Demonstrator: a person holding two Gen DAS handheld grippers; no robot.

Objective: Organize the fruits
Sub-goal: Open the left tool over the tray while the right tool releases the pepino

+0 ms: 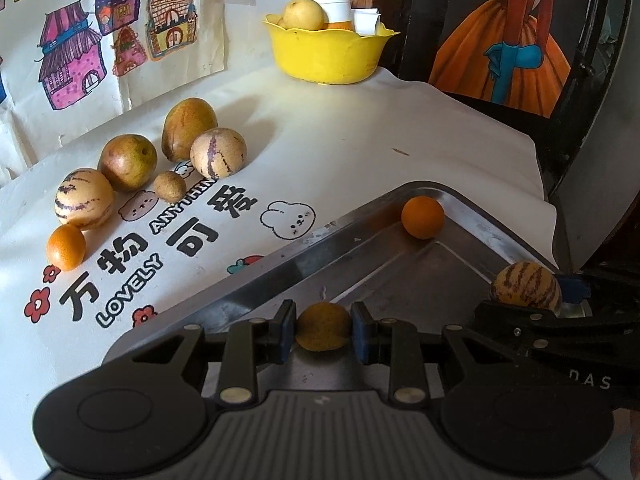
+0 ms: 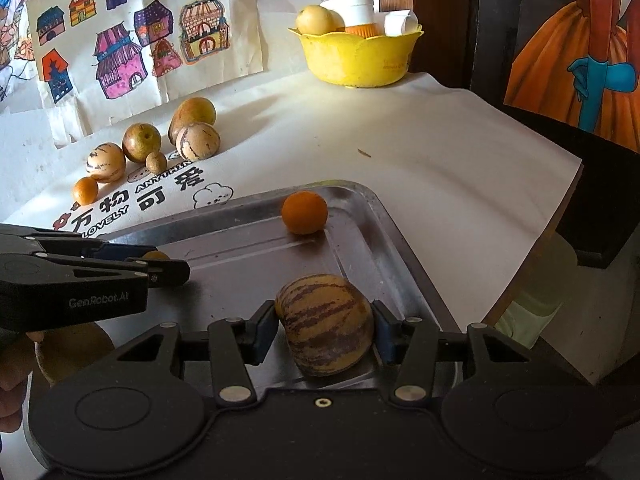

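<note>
The steel tray (image 2: 360, 240) fills the near part of the cloth-covered table (image 1: 360, 128), and both grippers hang over it with fruit. The right gripper (image 2: 325, 330) is clamped on a striped melon-like fruit (image 2: 324, 324) at the tray's near right side, its pads against the fruit's flanks; whether the fruit already rests on the metal is hard to tell from this angle. The left gripper (image 1: 323, 330) is closed on a small brownish-yellow fruit (image 1: 323, 326) over the tray's near left rim. One orange (image 2: 304, 212) already lies in the far corner of the tray. The main risk, I judge, is rolling: round fruit let go on smooth metal may run across the tray and knock the orange, and the small fruit, released this close to the rim, could drop outside onto the cloth. The two grippers are also near each other, so a careless move could bump one into the other's load. Far left, a cluster of six loose fruits (image 1: 132, 160) waits on the cloth, well apart from the tray, and a yellow bowl (image 1: 328, 56) stands at the far edge; nothing blocks the way between them.
</note>
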